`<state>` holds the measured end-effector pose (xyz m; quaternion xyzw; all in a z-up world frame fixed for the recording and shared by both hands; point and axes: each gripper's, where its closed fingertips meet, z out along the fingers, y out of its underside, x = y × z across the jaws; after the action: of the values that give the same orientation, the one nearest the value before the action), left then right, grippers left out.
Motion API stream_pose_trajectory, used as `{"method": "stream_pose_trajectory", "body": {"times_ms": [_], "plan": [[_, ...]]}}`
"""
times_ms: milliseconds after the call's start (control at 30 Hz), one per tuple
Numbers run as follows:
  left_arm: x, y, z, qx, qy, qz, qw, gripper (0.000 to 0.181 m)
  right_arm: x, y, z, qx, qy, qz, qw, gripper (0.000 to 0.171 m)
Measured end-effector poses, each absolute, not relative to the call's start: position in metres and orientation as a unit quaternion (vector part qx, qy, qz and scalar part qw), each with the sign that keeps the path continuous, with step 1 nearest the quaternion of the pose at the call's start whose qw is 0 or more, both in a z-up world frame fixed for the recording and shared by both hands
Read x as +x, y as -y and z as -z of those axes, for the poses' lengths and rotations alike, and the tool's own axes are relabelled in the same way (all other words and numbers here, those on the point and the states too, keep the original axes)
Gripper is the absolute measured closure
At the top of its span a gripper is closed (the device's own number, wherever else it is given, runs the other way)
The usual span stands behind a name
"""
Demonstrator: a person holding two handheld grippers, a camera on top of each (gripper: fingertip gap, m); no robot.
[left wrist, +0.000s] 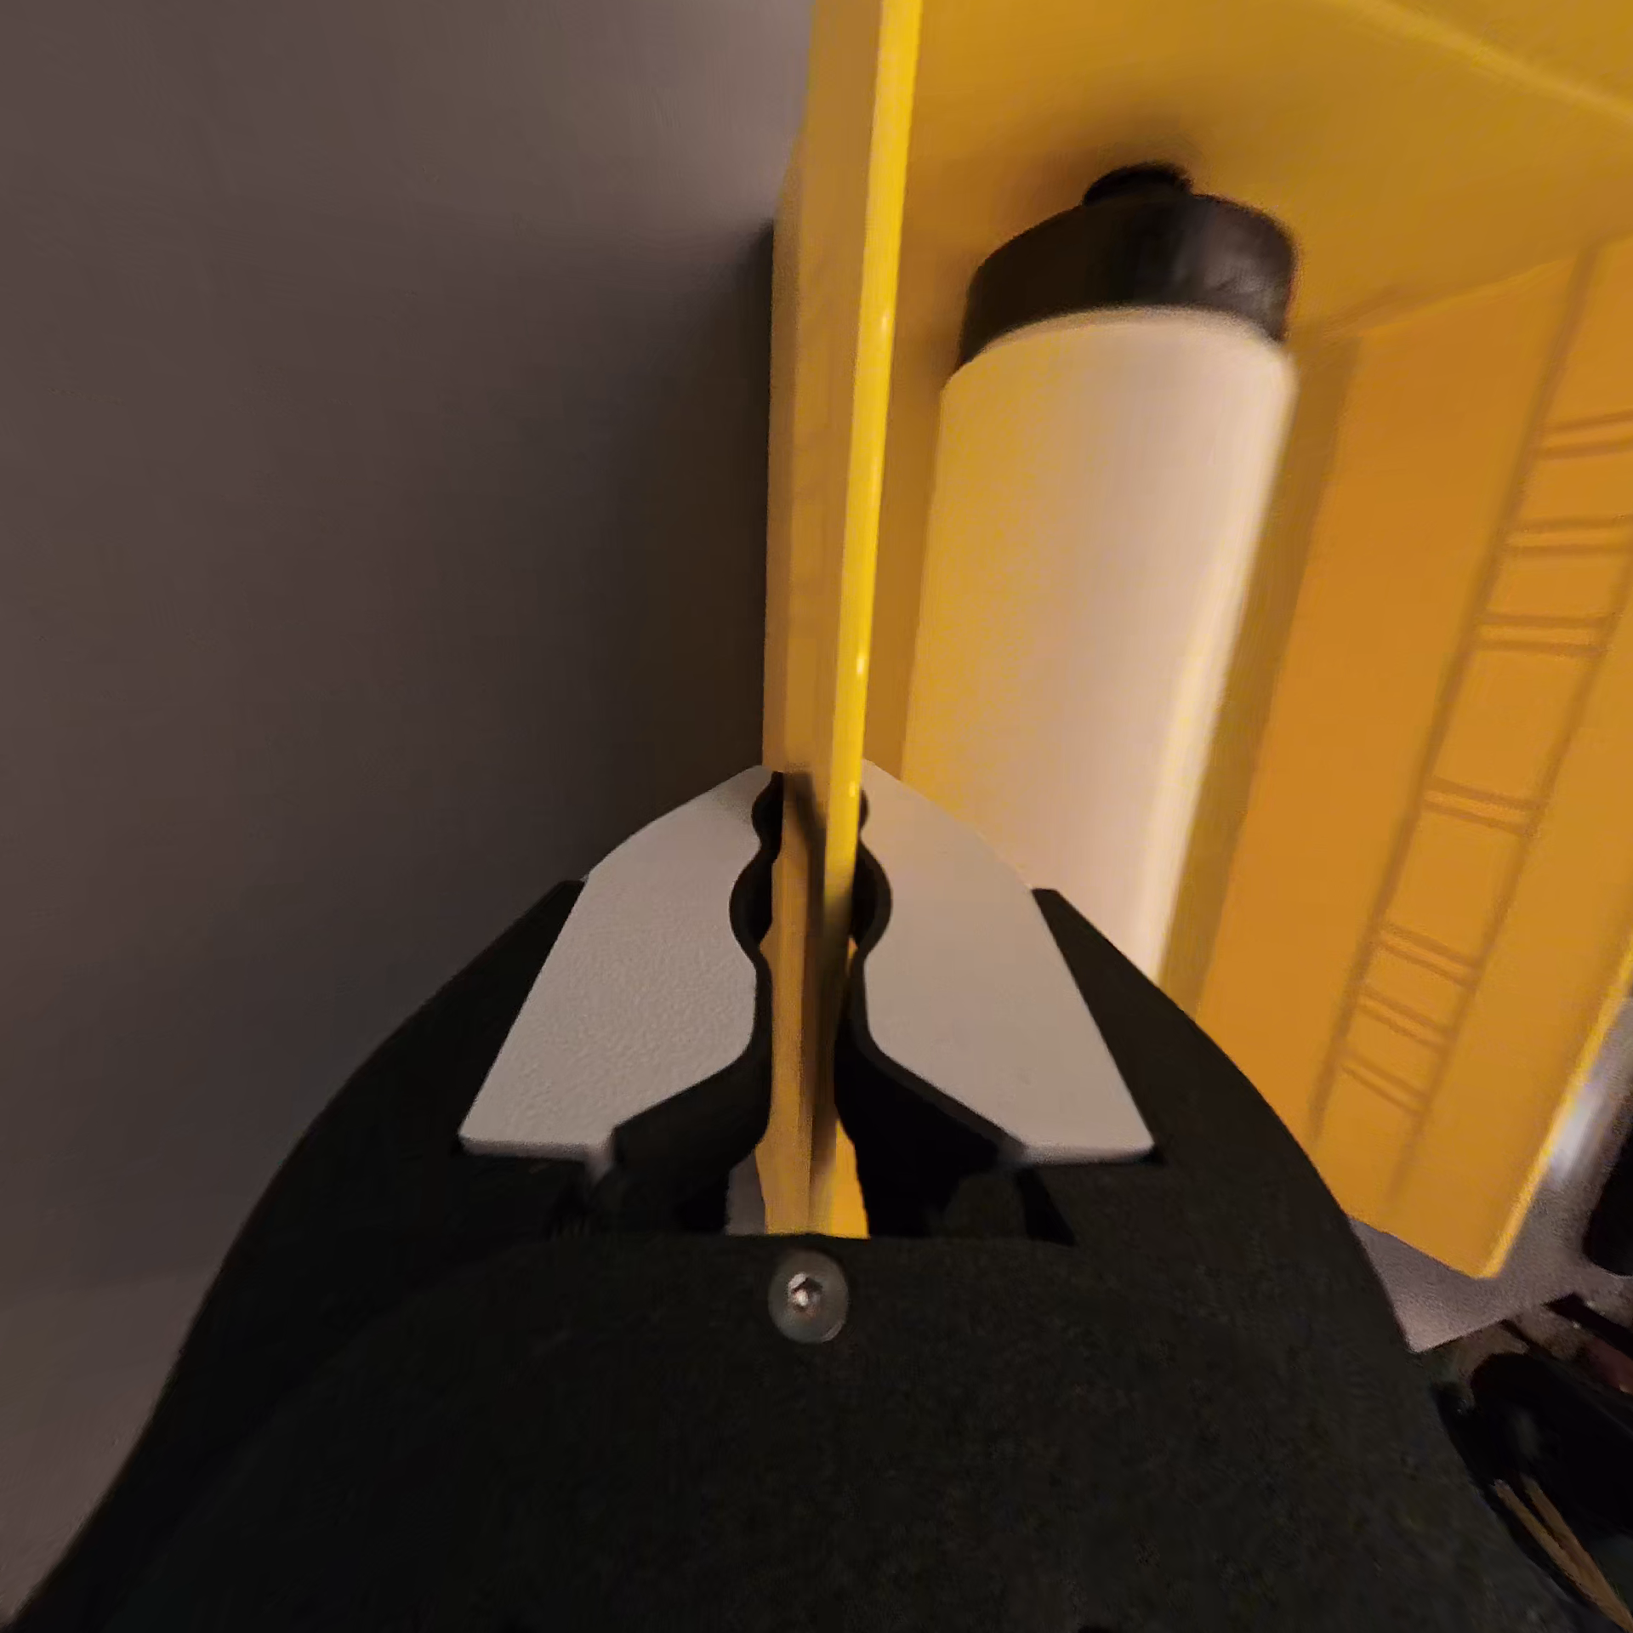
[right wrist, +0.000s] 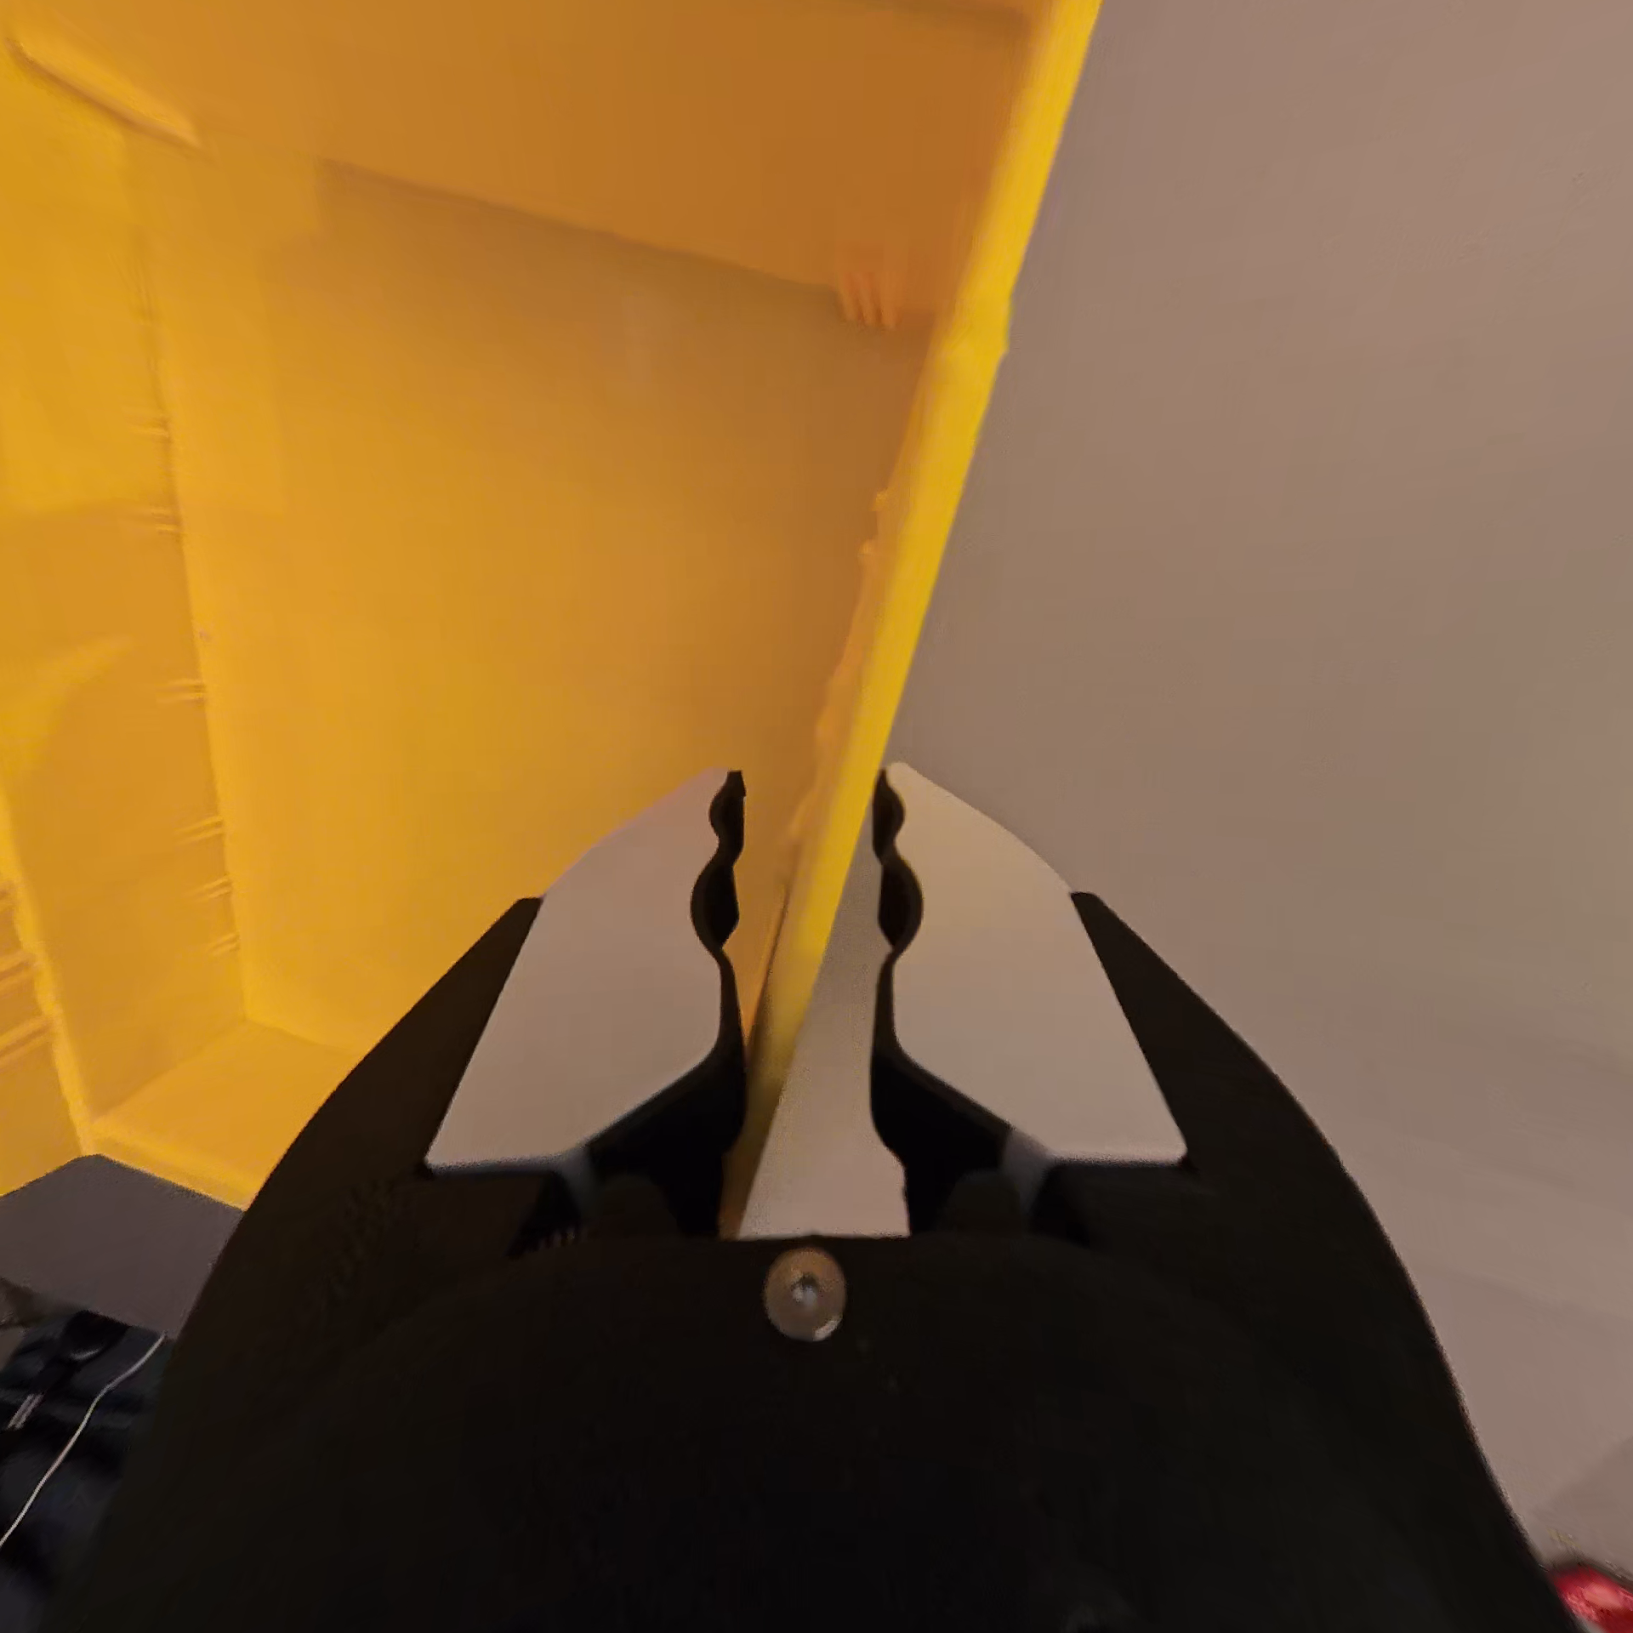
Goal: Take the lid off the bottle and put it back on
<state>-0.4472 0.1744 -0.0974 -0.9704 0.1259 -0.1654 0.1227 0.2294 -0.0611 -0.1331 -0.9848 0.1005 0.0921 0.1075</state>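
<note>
Left gripper [left wrist: 817,786]: clamped narrow on the bin's [left wrist: 1431,619] thin yellow wall, which ran from 6 o'clock straight up to 12 in the left wrist view; both pale fingers [left wrist: 654,972] pressed against that wall.
Right gripper [right wrist: 808,782]: stood partly apart, straddling the opposite bin wall [right wrist: 937,548]; a gap showed on the right finger's side, and contact on the left finger's side could not be told.
Bottle [left wrist: 1087,619]: white, lay lengthwise inside the bin, just right of the gripped wall, at about 1 o'clock from the left gripper.
Lid [left wrist: 1140,256]: black, sat on the bottle's far end, toward 12 o'clock, close to the bin's far wall; somewhat blurred.
Bin: yellow plastic, ribbed along the side at 3 o'clock in the left wrist view; inside seen as bare yellow at 10 o'clock in the right wrist view, bottle out of sight there.
Backdrop [left wrist: 353,530]: plain grey surface at 9 o'clock of the left gripper and at 2 o'clock of the right.
Clutter [right wrist: 53,1396]: dark, indistinct items at 8 o'clock in the right wrist view.
</note>
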Motion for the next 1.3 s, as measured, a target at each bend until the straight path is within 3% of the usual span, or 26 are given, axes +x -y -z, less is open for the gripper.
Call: {"method": "stream_pose_trajectory", "body": {"times_ms": [167,333,467,667,900,1300], "plan": [[-0.445,-0.177,0.04,-0.947,-0.148,0.179,0.224,0.155,0.254,0.051,0.084,-0.963,-0.113,-0.033,0.243,0.133],[-0.402,-0.142,0.037,-0.942,-0.231,0.162,0.182,0.138,0.251,0.037,-0.023,-0.856,-0.145,-0.043,0.495,0.134],[-0.385,-0.144,0.064,-0.947,-0.272,0.069,0.157,0.128,0.209,0.034,-0.083,-0.782,-0.135,-0.132,0.593,0.134],[-0.402,-0.157,0.101,-0.955,-0.27,-0.087,0.084,0.107,0.168,0.032,-0.101,-0.759,-0.074,-0.165,0.625,0.14],[-0.409,-0.163,0.12,-0.969,-0.227,-0.086,0.049,0.103,0.137,0.037,-0.077,-0.788,-0.037,-0.284,0.546,0.14],[-0.408,-0.162,0.127,-0.955,-0.266,-0.122,0.051,0.098,0.075,0.024,-0.089,-0.779,0.054,-0.332,0.53,0.14]]}}
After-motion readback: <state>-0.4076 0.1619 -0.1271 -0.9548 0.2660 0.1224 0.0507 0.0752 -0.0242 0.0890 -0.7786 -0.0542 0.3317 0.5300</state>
